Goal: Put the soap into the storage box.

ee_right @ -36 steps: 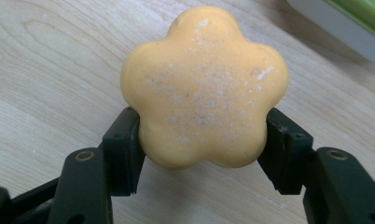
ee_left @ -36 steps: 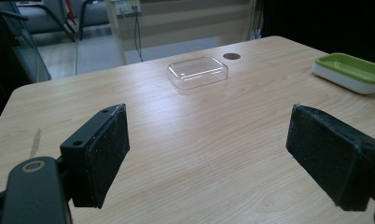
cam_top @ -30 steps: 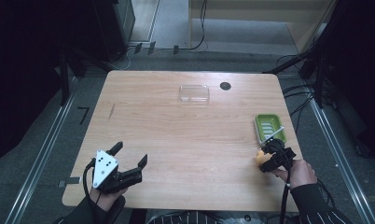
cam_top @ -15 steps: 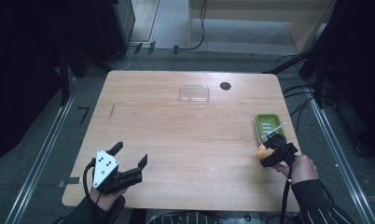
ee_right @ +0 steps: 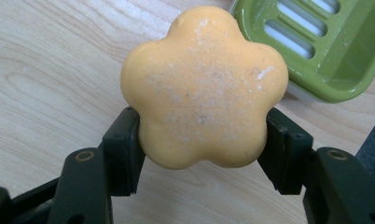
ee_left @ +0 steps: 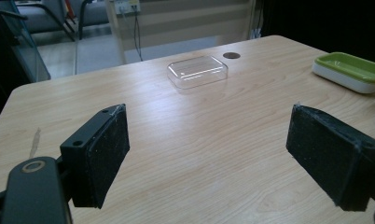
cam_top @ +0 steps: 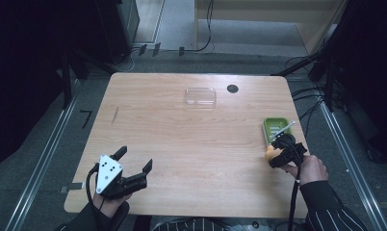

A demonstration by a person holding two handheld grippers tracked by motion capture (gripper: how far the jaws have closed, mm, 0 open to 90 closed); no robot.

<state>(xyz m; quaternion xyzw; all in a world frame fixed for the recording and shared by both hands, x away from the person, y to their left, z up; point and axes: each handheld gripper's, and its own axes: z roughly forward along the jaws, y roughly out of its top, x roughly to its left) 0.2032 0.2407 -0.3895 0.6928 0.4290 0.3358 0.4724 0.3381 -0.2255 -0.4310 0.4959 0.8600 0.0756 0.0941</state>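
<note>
An orange flower-shaped soap (ee_right: 204, 88) sits between the two jaws of my right gripper (ee_right: 204, 144), which is shut on it just above the wooden table. From above, the soap (cam_top: 269, 155) and the right gripper (cam_top: 274, 155) are near the table's right edge, just in front of a green soap dish (cam_top: 268, 126). The dish (ee_right: 344, 74) has a slotted bottom and holds nothing. A clear plastic lid (cam_top: 200, 96) lies at the back middle of the table. My left gripper (cam_top: 135, 158) hovers at the front left, open and holding nothing (ee_left: 209, 149).
A round black grommet (cam_top: 232, 88) lies in the tabletop right of the clear lid (ee_left: 197, 71). A thin white stick pokes out over the green dish's far right corner (cam_top: 287, 127). Cables and dark equipment stand on the floor around the table.
My right gripper with the soap has crept slightly away from the person, toward the green dish. The left gripper has not moved.
</note>
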